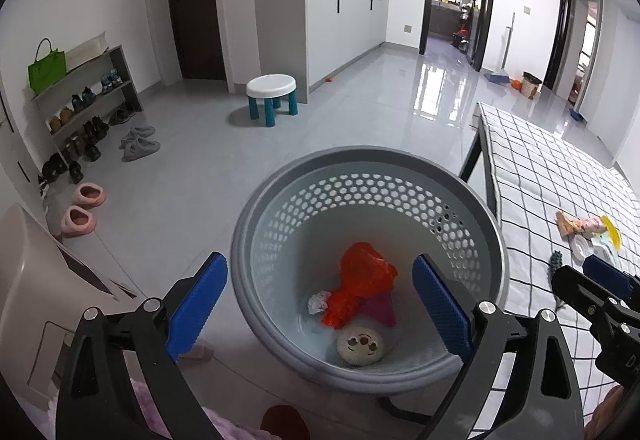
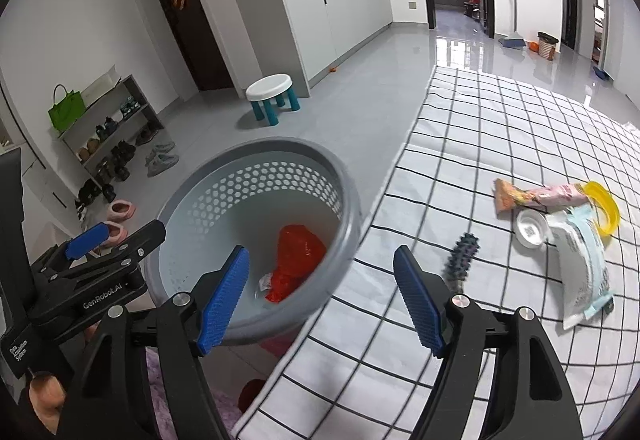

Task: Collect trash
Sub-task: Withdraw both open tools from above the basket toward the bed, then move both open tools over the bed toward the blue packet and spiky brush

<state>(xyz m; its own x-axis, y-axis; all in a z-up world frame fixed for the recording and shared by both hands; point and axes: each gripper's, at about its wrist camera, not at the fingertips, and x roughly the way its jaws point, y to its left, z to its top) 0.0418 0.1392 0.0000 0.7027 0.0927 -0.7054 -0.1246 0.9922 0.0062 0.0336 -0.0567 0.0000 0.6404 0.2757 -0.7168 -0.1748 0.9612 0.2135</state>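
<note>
A grey perforated basket (image 1: 360,156) stands on the floor beside the table. It holds an orange plastic bag (image 1: 364,280), a crumpled white paper (image 1: 319,302), a purple scrap (image 1: 380,310) and a round beige piece (image 1: 360,346). My left gripper (image 1: 320,300) hangs open above the basket with nothing between its pads. My right gripper (image 2: 322,300) is open over the table's edge, next to the basket (image 2: 256,148), and holds nothing. On the checked cloth (image 2: 480,120) lie a dark spiky brush (image 2: 462,252), a pink wrapper (image 2: 540,196), a yellow ring (image 2: 604,208), a white lid (image 2: 530,228) and a white-blue packet (image 2: 580,268).
A shoe rack (image 1: 88,100) with a green bag lines the left wall, with pink slippers (image 1: 82,208) and grey shoes on the floor. A white stool (image 1: 272,96) stands by the cabinet. A beige bin (image 1: 32,300) sits at the near left.
</note>
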